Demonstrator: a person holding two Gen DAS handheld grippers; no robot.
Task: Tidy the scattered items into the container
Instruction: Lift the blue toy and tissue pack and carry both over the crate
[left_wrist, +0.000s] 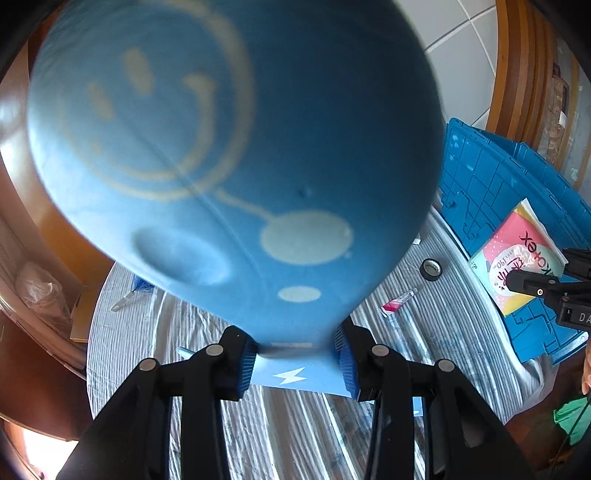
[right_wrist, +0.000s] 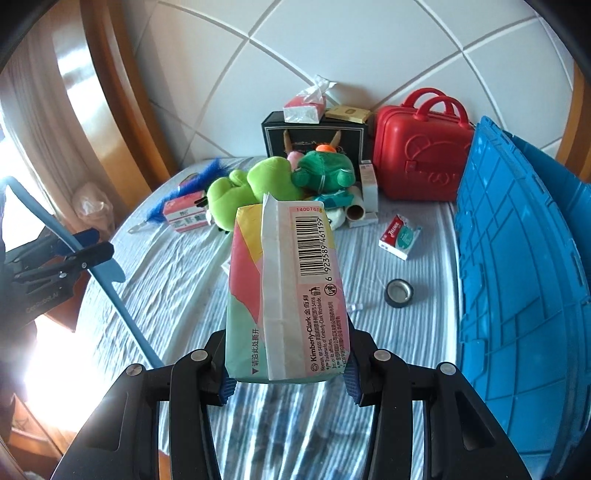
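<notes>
My left gripper (left_wrist: 297, 360) is shut on a thin blue sheet with a smiley print (left_wrist: 221, 147); it bends up and fills most of the left wrist view. My right gripper (right_wrist: 286, 376) is shut on a pink and green Kotex pack (right_wrist: 284, 295) and holds it above the bed. The pack also shows in the left wrist view (left_wrist: 517, 254), in front of the blue crate (left_wrist: 491, 192). The crate stands at the right in the right wrist view (right_wrist: 517, 277). The left gripper with the sheet's edge shows at the left there (right_wrist: 66, 258).
On the striped bedcover (right_wrist: 166, 277) lie a black tape roll (right_wrist: 399, 292), a small box (right_wrist: 400, 237), green plush toys (right_wrist: 280, 177), a blue feather (right_wrist: 188, 184) and a red-white box (right_wrist: 184, 214). A red case (right_wrist: 421, 147) and a black box (right_wrist: 314, 133) stand by the tiled wall.
</notes>
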